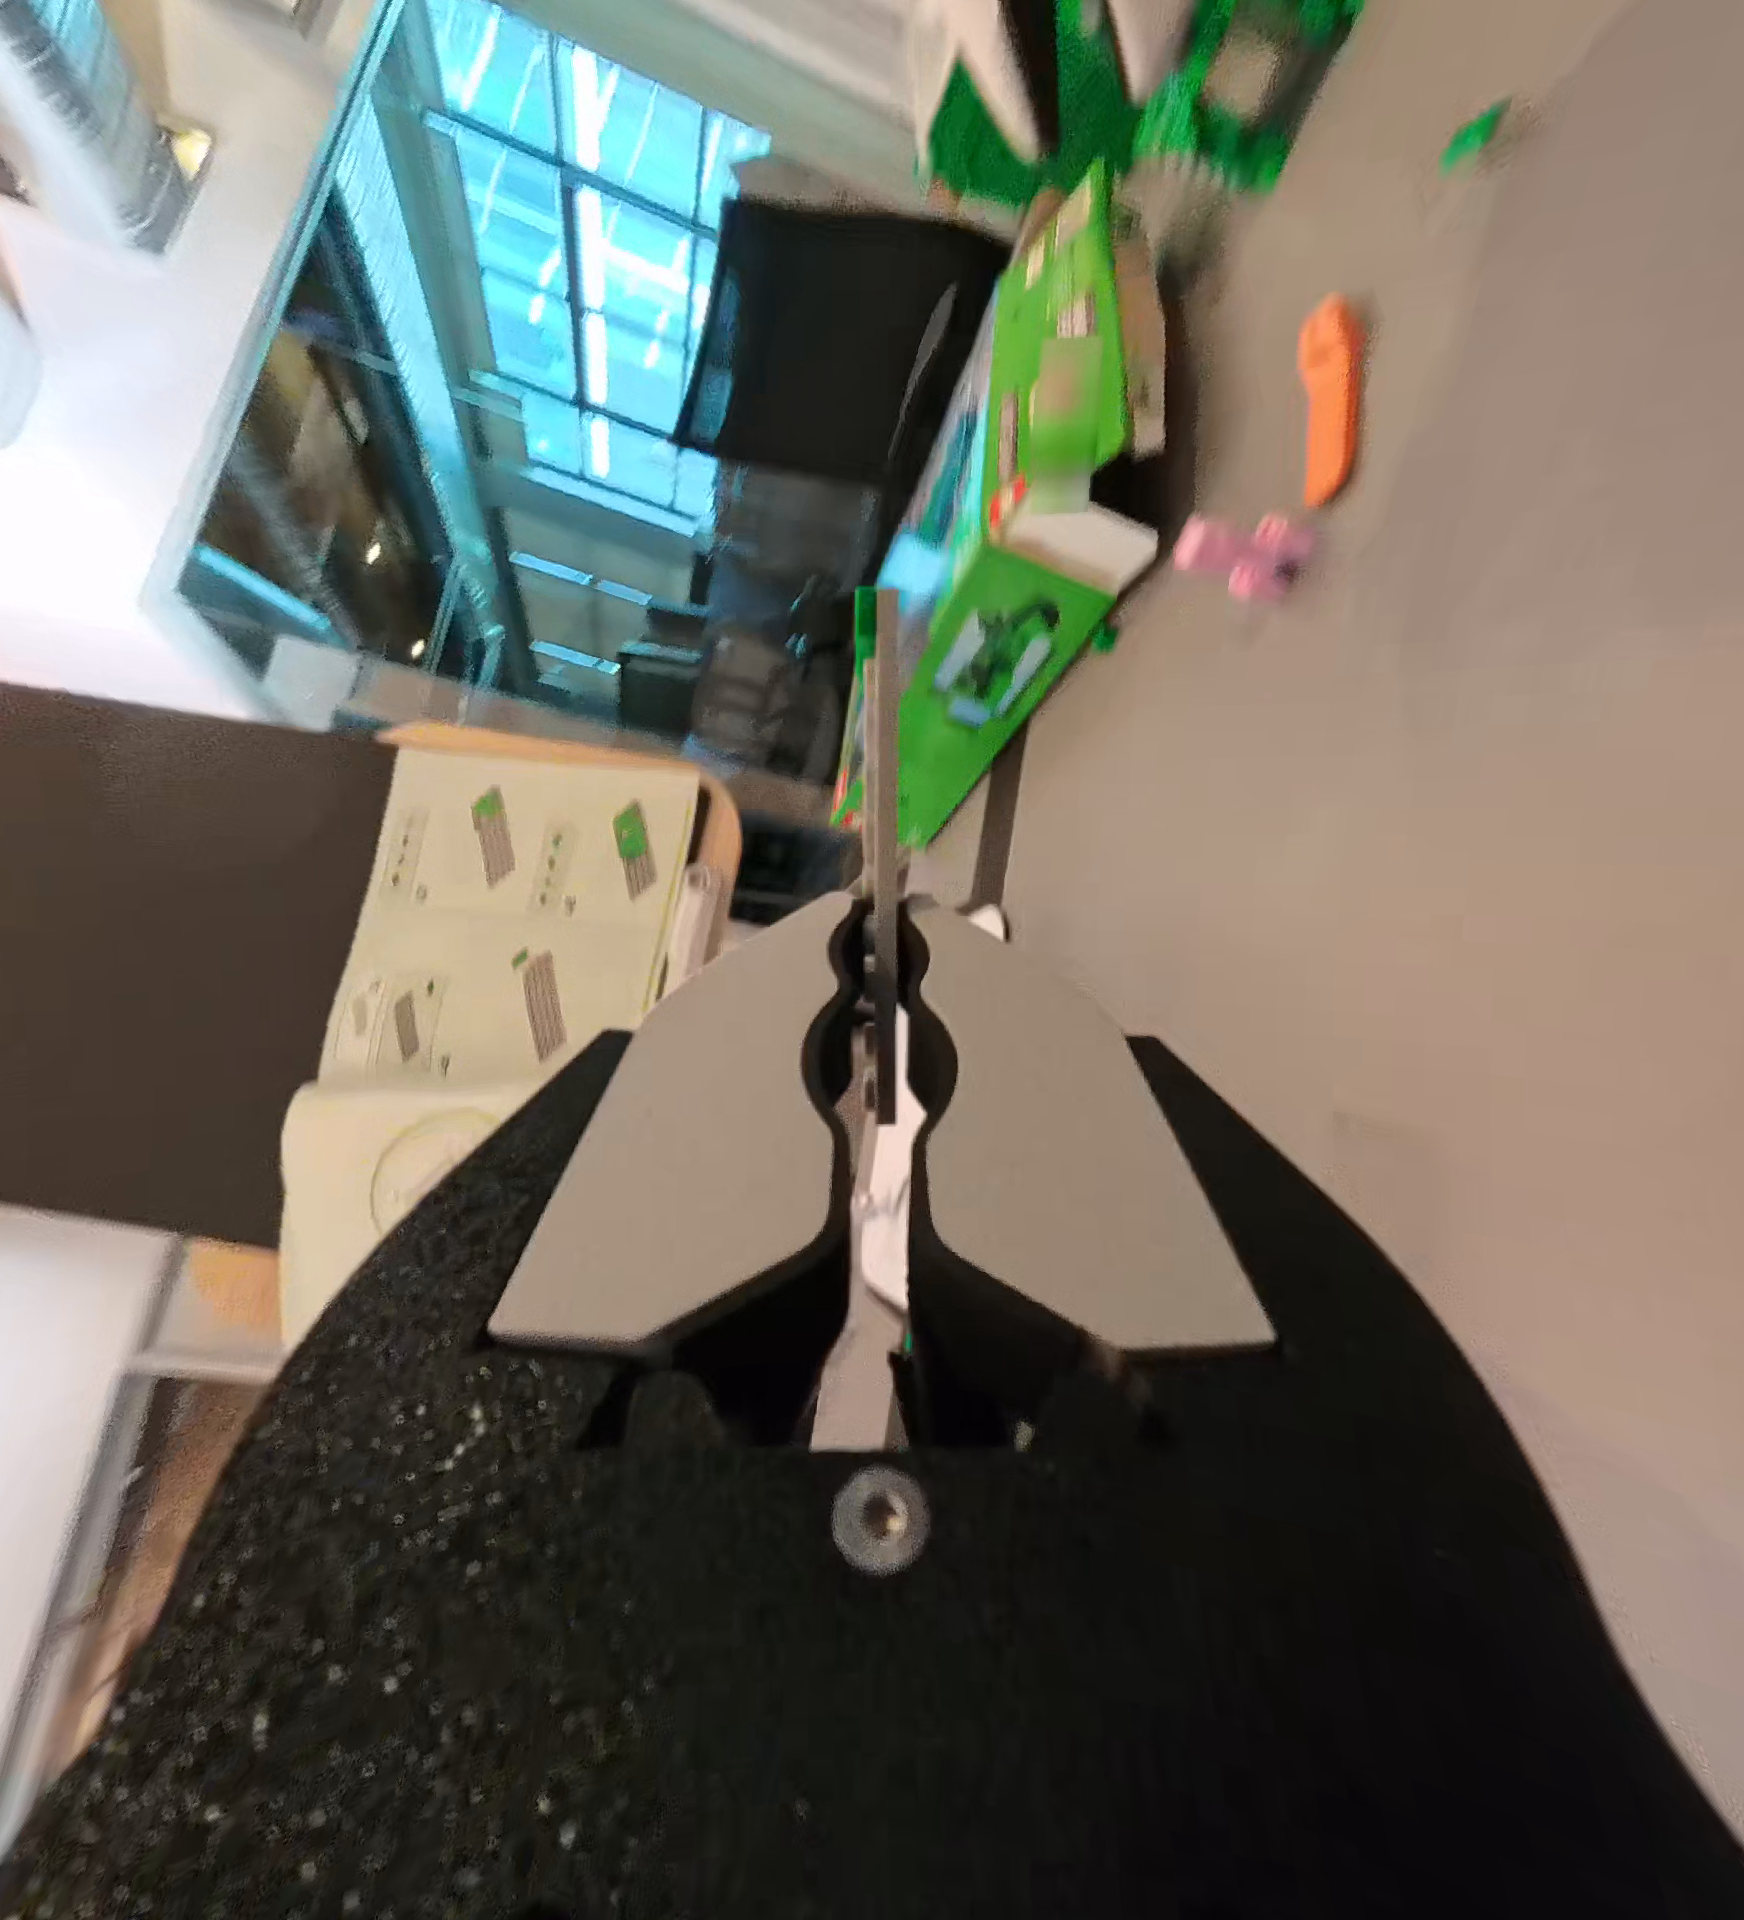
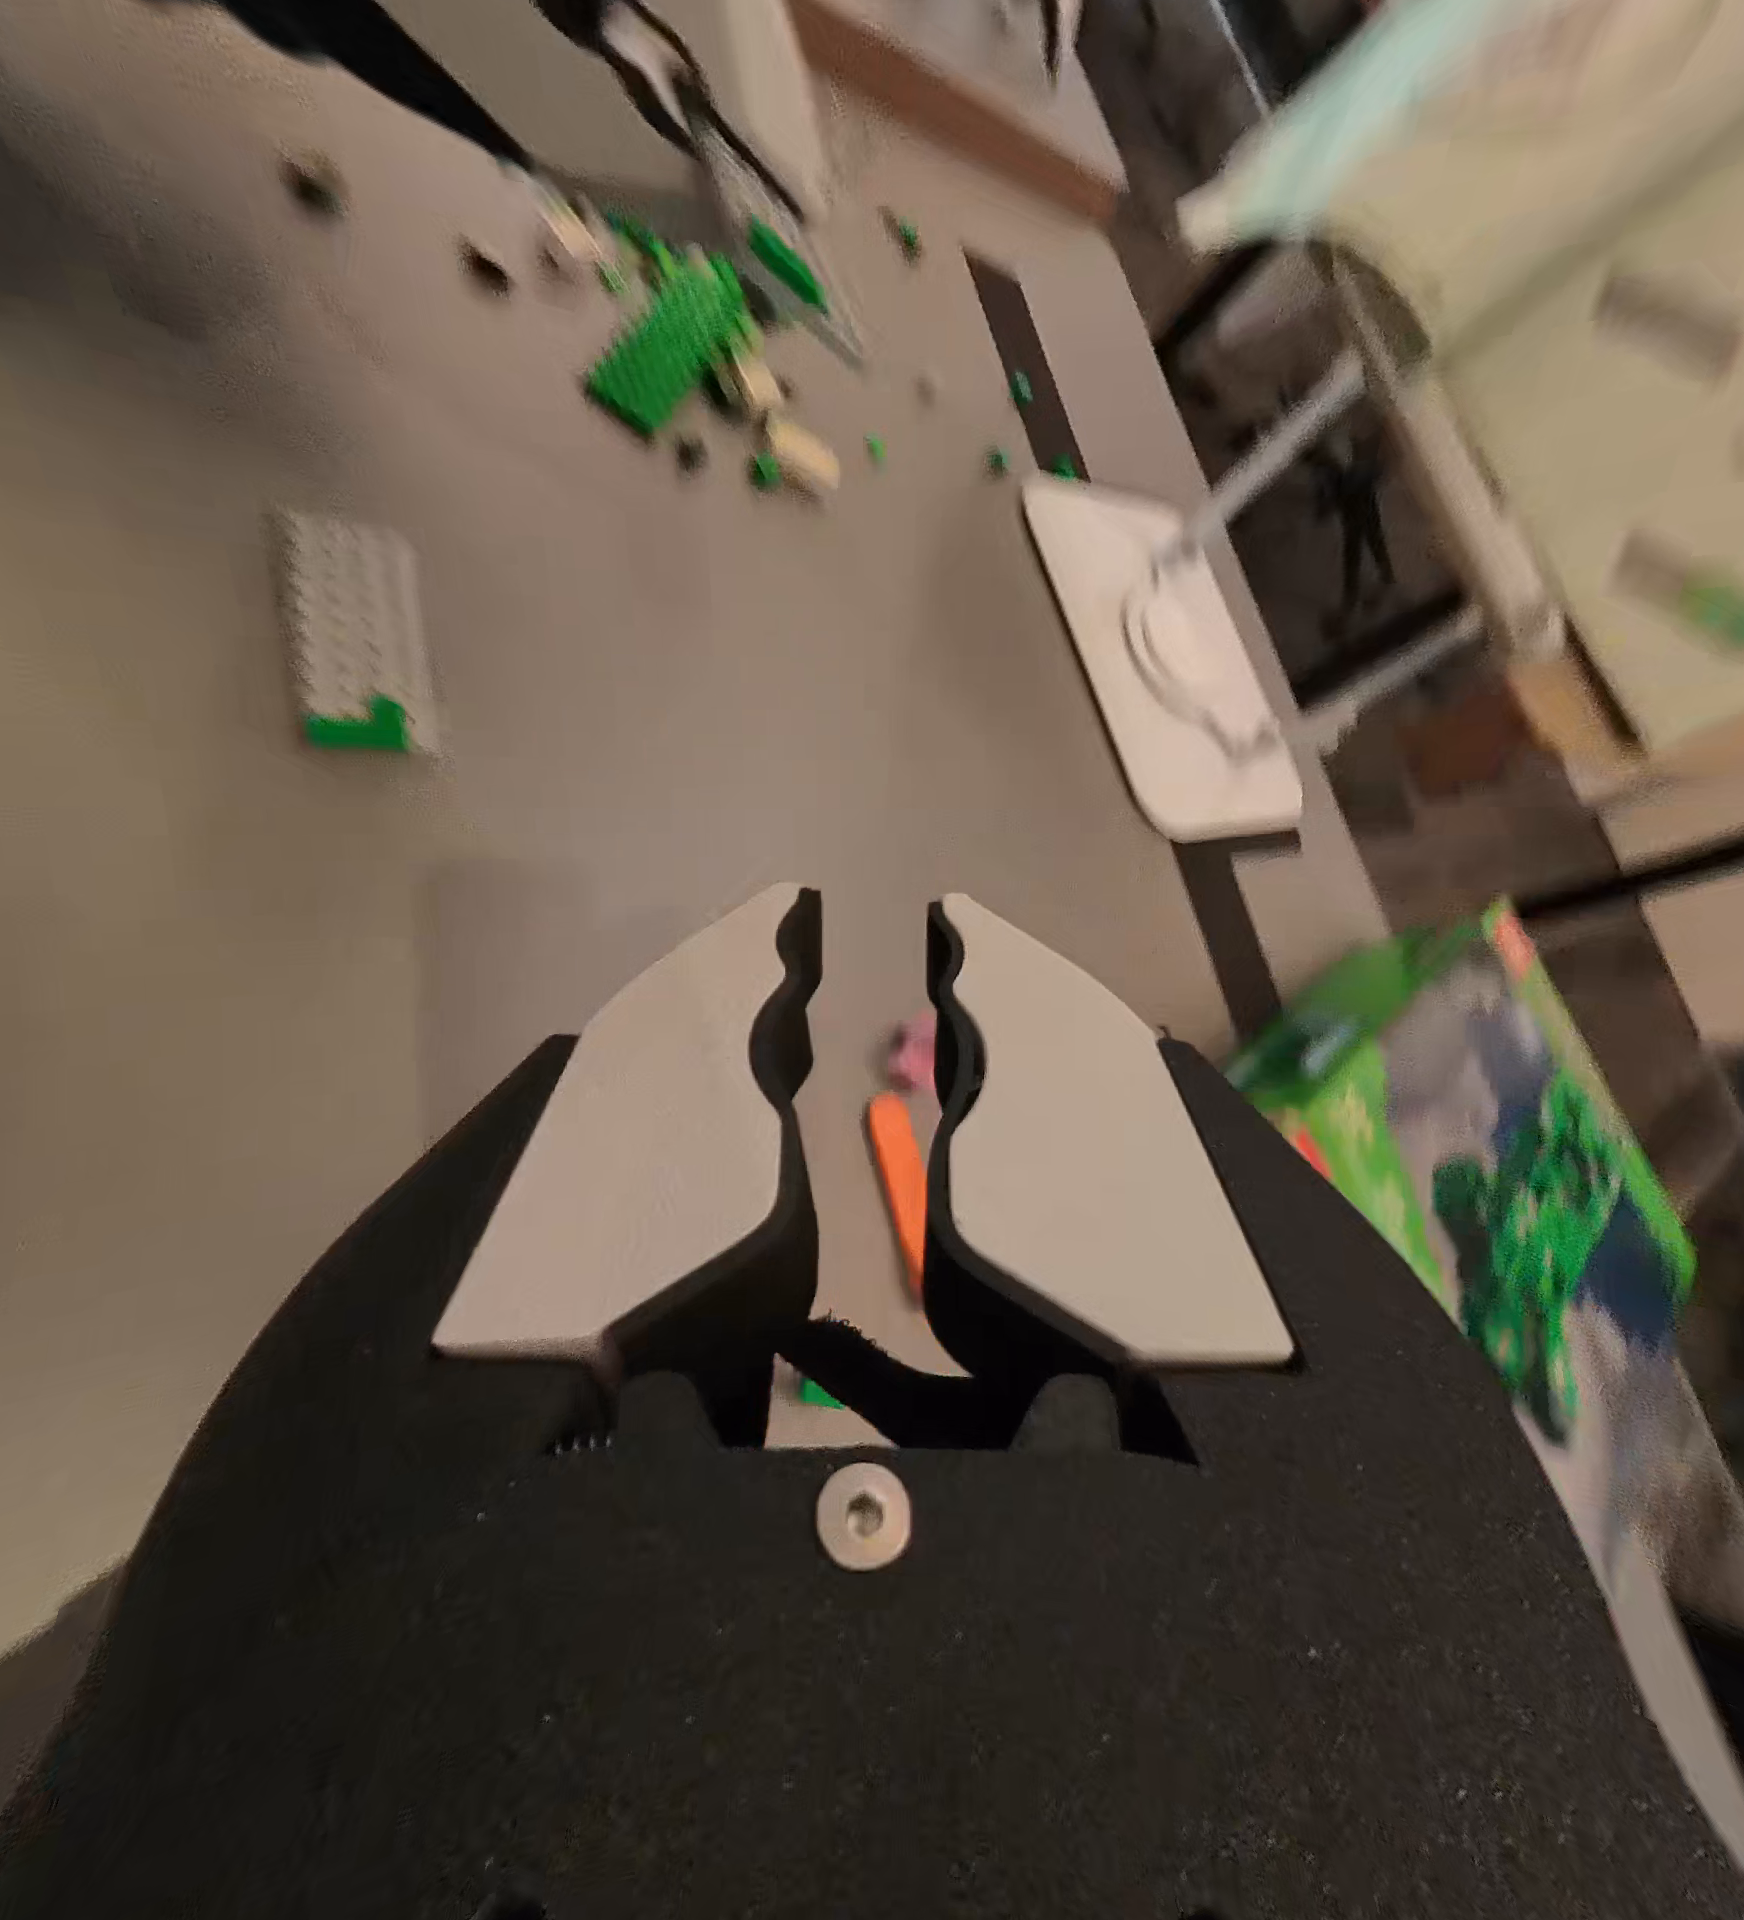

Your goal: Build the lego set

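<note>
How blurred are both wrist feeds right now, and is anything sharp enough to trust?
Left wrist view: the left gripper and the thin grey plate it clamps are sharp; the table and green box smear, and the windows glare. Right wrist view: the right gripper, jaws apart, is fairly crisp; loose bricks and the white plate streak with motion blur.

Looks like an office or studio workspace here: a wide grey table with a black monitor standing at its far edge, tall industrial windows behind, and pale walls. An open instruction booklet sits propped on a white stand, with a green toy box at the table's edge.
</note>
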Action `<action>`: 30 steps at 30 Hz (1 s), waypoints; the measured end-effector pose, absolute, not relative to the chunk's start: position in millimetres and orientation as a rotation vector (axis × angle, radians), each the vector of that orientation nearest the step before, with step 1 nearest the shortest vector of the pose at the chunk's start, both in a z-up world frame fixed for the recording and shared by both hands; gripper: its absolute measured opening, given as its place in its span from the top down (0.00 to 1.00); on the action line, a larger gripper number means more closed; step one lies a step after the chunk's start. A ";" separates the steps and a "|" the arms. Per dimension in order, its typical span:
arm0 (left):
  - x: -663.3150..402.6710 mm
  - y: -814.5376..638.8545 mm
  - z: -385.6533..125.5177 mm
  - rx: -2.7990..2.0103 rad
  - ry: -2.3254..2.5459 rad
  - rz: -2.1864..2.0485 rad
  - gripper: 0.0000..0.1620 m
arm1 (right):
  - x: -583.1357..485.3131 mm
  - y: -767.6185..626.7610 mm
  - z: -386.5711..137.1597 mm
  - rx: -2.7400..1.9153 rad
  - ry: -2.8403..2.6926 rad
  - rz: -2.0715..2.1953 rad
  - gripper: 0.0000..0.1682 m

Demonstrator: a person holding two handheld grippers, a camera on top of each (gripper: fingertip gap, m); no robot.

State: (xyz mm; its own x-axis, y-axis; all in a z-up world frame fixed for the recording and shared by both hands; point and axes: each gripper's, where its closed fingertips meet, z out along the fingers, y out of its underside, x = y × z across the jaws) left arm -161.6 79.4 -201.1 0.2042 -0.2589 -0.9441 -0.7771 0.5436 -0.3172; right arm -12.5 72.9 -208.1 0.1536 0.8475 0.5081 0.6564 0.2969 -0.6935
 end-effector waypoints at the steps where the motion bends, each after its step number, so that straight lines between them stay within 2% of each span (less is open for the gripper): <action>1: -166.6 83.7 -214.5 -0.986 1.344 0.511 0.98 | 0.7 81.8 -221.4 -1.482 -1.529 0.211 0.91; 7: -174.4 99.7 -263.0 -1.012 1.313 0.558 0.98 | 107.2 118.3 -288.4 -1.931 -1.229 0.075 0.92; 12: -178.8 106.4 -276.9 -1.043 1.337 0.589 0.98 | 179.5 104.3 -272.6 -2.001 -0.877 -0.075 0.94; 16: -170.8 100.8 -282.3 -1.006 1.395 0.594 0.97 | 184.3 86.0 -282.7 -2.095 -0.713 0.203 0.94; 18: -166.2 95.5 -287.0 -0.972 1.444 0.600 0.97 | 170.2 82.8 -293.3 -2.111 -0.818 0.290 0.94; 22: -156.7 82.4 -292.9 -0.930 1.509 0.546 0.98 | 153.8 81.1 -302.3 -1.946 -1.419 0.166 0.94; 25: -152.8 76.9 -292.6 -0.912 1.518 0.510 0.98 | 153.7 83.0 -312.3 -2.049 -1.724 0.169 0.89; 30: -150.0 74.6 -294.3 -0.876 1.541 0.538 0.98 | 172.2 92.4 -335.5 -2.070 -2.164 -0.060 0.87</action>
State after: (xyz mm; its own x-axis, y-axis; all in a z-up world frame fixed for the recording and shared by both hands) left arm -150.0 74.6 -294.3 0.0077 -0.2237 -0.9746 -0.7818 0.6063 -0.1453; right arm 172.2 92.4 -335.5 -0.0393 0.9903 0.1330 0.9962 0.0492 -0.0722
